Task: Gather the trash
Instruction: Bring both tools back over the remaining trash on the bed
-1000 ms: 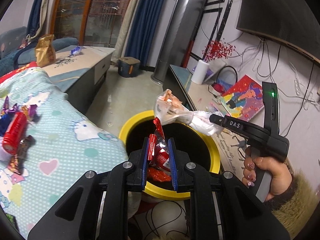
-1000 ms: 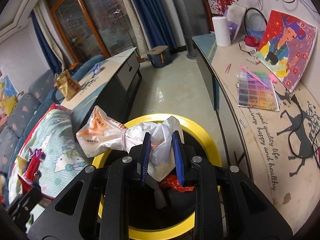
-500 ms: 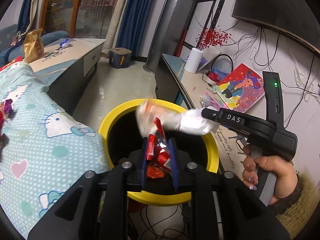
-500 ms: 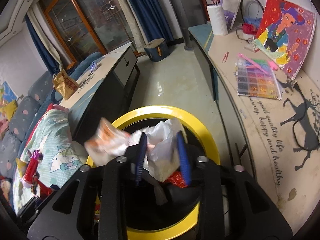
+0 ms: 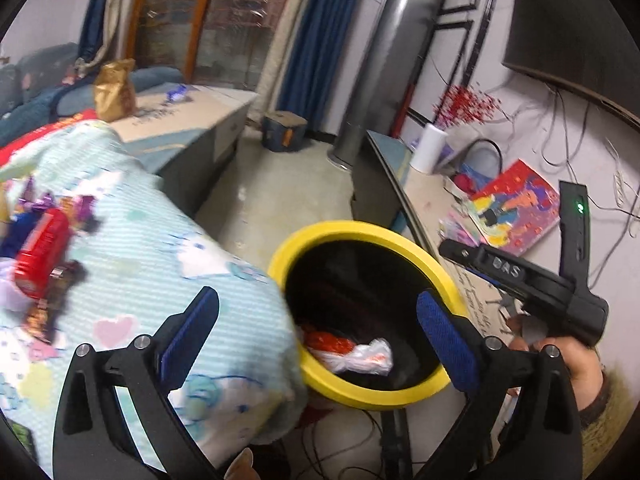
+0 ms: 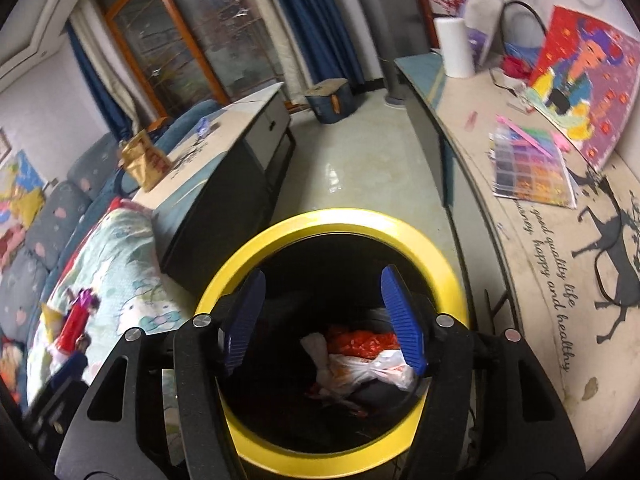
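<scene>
A yellow-rimmed black bin point(image 5: 360, 232) point(image 6: 332, 220) stands on the floor between the bed and a low cabinet. A white plastic bag point(image 5: 366, 358) point(image 6: 368, 368) and a red wrapper point(image 5: 328, 342) point(image 6: 362, 338) lie inside it. My left gripper point(image 5: 316, 324) is open and empty over the bin's near left rim. My right gripper point(image 6: 322, 314) is open and empty above the bin's mouth; its body also shows in the left wrist view point(image 5: 520, 280). A red can point(image 5: 40, 252) and several dark wrappers point(image 5: 60, 300) lie on the bed's blue patterned blanket point(image 5: 160, 264).
A low grey table point(image 5: 188, 120) with a gold snack bag point(image 5: 114, 90) stands beyond the bed. A long cabinet top point(image 6: 540, 220) on the right holds a paper roll point(image 6: 454, 46), a painting point(image 6: 588, 92) and a bead sheet point(image 6: 528, 172). Cables lie on the floor under the bin.
Both grippers have opened. The red wrapper left my left gripper and the white bag left my right gripper; both now lie inside the bin. My left gripper has swung left toward the bed.
</scene>
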Tool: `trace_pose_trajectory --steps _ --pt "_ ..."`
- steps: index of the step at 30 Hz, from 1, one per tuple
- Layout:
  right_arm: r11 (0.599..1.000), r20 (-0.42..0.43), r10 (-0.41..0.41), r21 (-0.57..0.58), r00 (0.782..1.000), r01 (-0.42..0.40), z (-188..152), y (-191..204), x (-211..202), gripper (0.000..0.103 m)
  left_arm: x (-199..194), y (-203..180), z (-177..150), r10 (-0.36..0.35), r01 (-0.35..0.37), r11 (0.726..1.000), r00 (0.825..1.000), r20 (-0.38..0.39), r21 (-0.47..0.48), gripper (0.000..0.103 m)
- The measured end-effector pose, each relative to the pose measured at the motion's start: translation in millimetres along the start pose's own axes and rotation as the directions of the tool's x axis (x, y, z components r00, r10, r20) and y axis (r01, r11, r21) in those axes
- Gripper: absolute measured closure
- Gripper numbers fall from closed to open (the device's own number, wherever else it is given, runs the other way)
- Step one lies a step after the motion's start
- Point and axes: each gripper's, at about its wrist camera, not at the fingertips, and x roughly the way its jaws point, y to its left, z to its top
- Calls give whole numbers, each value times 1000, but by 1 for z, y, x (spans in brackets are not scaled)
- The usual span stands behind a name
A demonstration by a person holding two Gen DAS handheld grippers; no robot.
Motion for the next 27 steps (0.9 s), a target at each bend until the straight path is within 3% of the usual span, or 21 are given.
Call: trace_pose_trajectory --steps 11,27 --pt "979 -3 135 -153 991 -133 -13 67 -17 47 -50 49 16 141 -133 988 984 111 -73 7" --pt "887 -75 286 -355 955 -293 -42 160 -32 45 -110 123 22 297 -250 942 932 209 -224 7"
